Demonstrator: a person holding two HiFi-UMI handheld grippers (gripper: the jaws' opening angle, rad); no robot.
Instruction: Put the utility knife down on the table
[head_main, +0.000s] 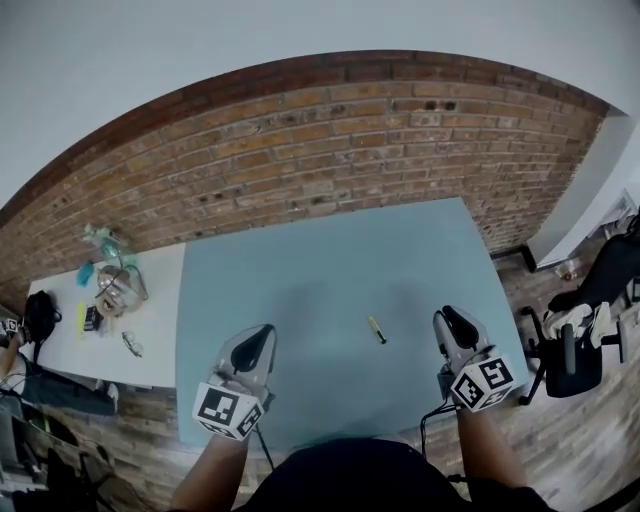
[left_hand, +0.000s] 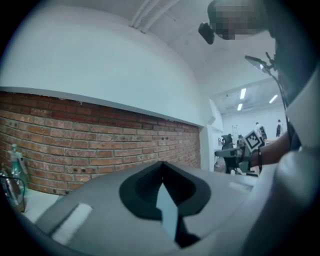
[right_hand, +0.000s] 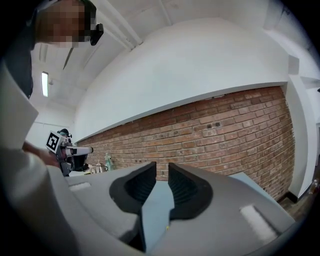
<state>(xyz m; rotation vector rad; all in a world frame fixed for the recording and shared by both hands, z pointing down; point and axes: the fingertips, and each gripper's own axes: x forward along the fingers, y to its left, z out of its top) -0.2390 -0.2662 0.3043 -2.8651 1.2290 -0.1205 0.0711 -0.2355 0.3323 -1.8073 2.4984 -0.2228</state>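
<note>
Two grippers hang level over the near edge of the desk (head_main: 330, 250), and neither holds anything.

- Left gripper (head_main: 262, 336): jaws brought together at the tips, nothing between them.
- Right gripper (head_main: 450, 320): jaws a narrow way apart. The gap is empty, and only desk surface shows through it.
- Utility knife (head_main: 377, 329): lies flat and alone on the blue-grey desk, in the near right quarter. It is between the two grippers, nearer the right one and clear of both.
- Judged: the placing looks done. The knife rests on the surface unsupported, and both grippers sit at the near edge apart from it, likely so as not to nudge it.
- Knife's long axis: runs slantwise, far end leaning toward the desk's left edge, near end toward the near right corner.
- Knife's ends: body yellowish, near end darker. It is too small to tell which end carries the blade.
- Surroundings: a white side table (head_main: 150, 300) with clutter abuts the desk's left edge, and a brick wall (head_main: 350, 150) runs behind the far edge
</note>
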